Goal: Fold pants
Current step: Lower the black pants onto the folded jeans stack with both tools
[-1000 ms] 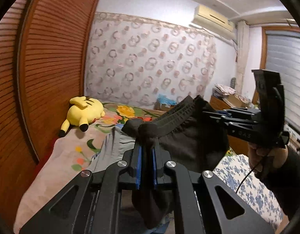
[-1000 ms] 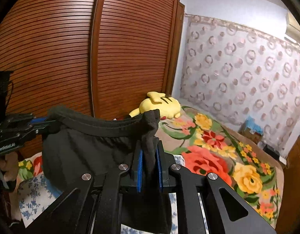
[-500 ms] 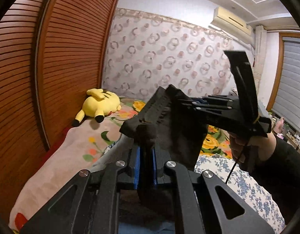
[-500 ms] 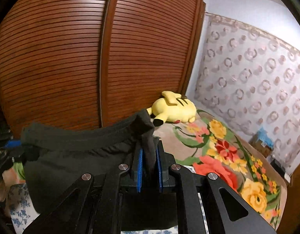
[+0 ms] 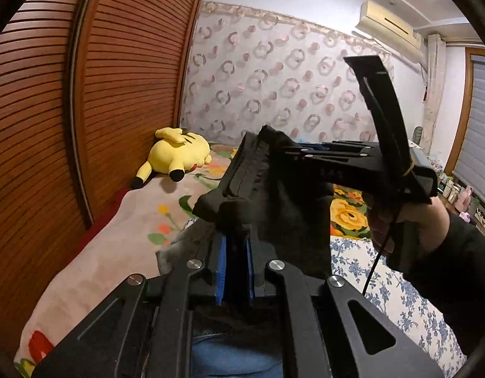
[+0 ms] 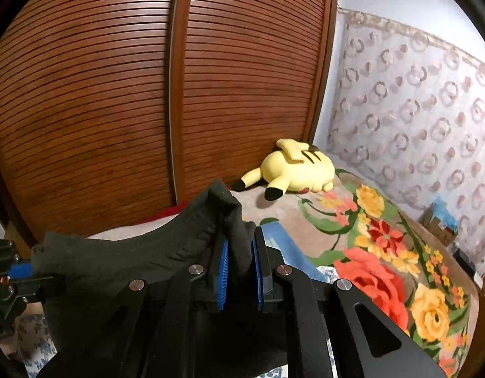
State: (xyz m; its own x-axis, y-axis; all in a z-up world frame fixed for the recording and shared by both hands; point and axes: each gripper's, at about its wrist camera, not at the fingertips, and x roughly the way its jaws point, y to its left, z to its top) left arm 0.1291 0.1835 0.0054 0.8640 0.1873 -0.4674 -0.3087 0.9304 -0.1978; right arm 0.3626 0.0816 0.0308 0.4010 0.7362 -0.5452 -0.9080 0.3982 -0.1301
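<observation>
Up in the air over the bed (image 6: 362,230), the dark pants (image 5: 292,208) hang by their waistband between two grippers. The left gripper (image 5: 234,252) has its blue pads squeezed tight on one end of the waistband, and cloth bunches up just above them. The right gripper (image 6: 239,261) has the other end of the pants (image 6: 122,267) between its blue pads. Its jaws have just been opening a little, with the cloth between them; the pads stand a bit apart now and the cloth looks loose in there. In the left view a hand (image 5: 396,217) in a dark sleeve holds the right gripper (image 5: 292,151) close by. A yellow plush toy (image 6: 299,170) lies on the flowered bed beside the brown slatted wardrobe doors (image 6: 148,94).
</observation>
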